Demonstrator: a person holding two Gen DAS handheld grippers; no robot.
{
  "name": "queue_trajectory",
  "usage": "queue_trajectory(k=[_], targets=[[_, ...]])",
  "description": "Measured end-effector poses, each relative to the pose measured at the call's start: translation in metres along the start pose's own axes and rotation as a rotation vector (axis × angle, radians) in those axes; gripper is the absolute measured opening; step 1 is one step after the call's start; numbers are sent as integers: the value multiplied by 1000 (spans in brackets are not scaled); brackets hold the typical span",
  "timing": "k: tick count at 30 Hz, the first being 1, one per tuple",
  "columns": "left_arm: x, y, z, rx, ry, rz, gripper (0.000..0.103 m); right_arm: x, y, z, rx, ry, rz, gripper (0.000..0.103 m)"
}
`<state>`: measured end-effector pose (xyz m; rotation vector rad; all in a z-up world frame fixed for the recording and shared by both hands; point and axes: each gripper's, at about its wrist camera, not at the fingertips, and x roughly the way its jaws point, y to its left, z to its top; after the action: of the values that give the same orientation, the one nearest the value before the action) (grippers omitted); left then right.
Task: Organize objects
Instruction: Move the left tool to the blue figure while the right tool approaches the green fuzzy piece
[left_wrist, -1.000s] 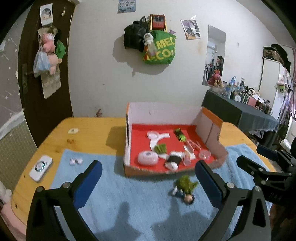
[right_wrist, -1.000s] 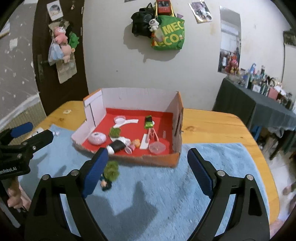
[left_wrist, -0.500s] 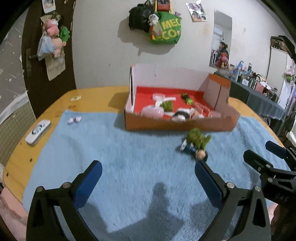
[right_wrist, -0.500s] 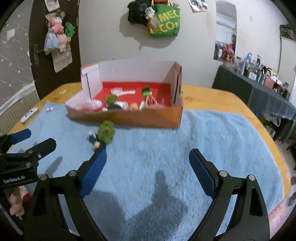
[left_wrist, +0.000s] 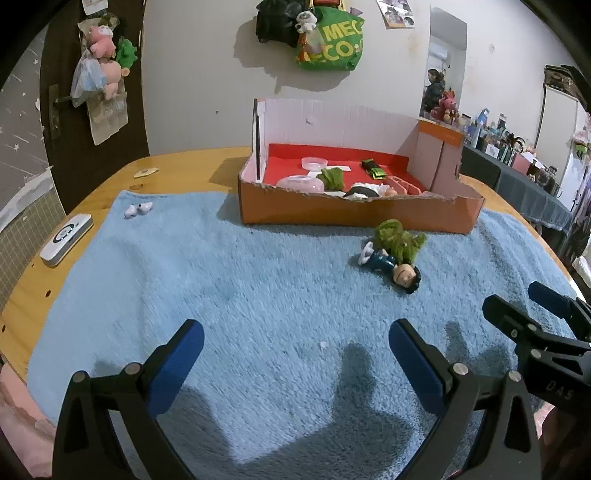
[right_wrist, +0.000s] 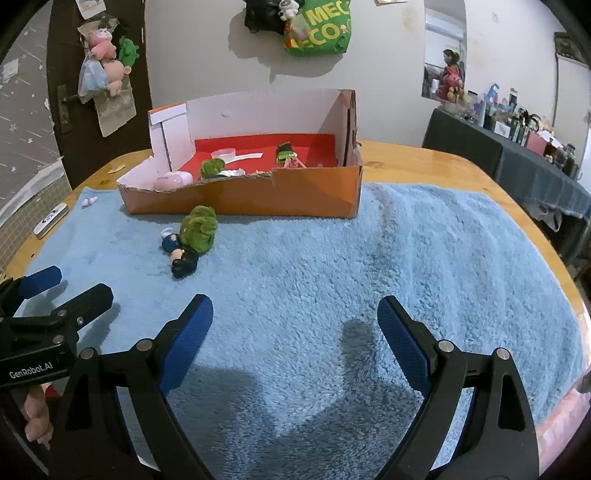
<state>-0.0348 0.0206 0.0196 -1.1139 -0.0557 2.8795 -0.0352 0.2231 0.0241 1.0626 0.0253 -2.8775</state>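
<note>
Both grippers hang low over a fuzzy blue towel (left_wrist: 229, 295) spread on a wooden tabletop (left_wrist: 177, 166). Left gripper (left_wrist: 295, 350) has its jaws wide apart, nothing between the 2 blue pads, only bare towel. Right gripper (right_wrist: 295, 325) is also spread wide and empty; in the left wrist view its tips show at the right edge (left_wrist: 532, 306).

An orange cardboard box (left_wrist: 354, 214) with a red floor and white inner walls sits on the towel's far edge, front wall low and ragged. Inside it: a pink oval case (left_wrist: 299, 183), a clear round dish (left_wrist: 314, 162), a green fuzzy piece (left_wrist: 332, 177), a small green toy car (left_wrist: 375, 168), a black and white figure (left_wrist: 364, 192); other small pink bits are too small to tell.

Loose on the towel, just in front of the box and apart from both grippers: a small doll figure (left_wrist: 391, 264) lying on its side, dark clothes, head toward the cameras, with a green fuzzy clump (left_wrist: 397, 238) touching its upper side. In the right wrist view the doll (right_wrist: 181, 254) lies left of centre, ahead of the left pad.

Near the towel's far left corner are 2 tiny pale pieces (left_wrist: 138, 209). A white remote-like device (left_wrist: 66, 239) lies on bare wood left of the towel. A green tote bag (left_wrist: 330, 44) hangs on the wall behind.
</note>
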Motion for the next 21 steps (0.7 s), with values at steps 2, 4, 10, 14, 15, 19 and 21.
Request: queue_trajectory(k=[2, 4, 10, 14, 15, 19, 21], targets=[[1, -1, 0, 2, 3, -1, 102, 1, -1, -1, 4, 3, -1, 91], [3, -1, 0, 3, 7, -1, 102, 2, -2, -2, 6, 5, -4, 91], [8, 1, 0, -14, 26, -5, 102, 6, -4, -3, 10, 15, -7, 91], [12, 0, 2, -23, 42, -19, 102, 8, -6, -2, 12, 18, -6, 91], [14, -1, 3, -25, 50, -28, 102, 8, -7, -2, 12, 17, -5, 91], [21, -6, 9, -32, 76, -55, 102, 10, -11, 1, 18, 20, -3, 91], [24, -10, 14, -37, 91, -82, 102, 11, -14, 5, 20, 22, -2, 91]])
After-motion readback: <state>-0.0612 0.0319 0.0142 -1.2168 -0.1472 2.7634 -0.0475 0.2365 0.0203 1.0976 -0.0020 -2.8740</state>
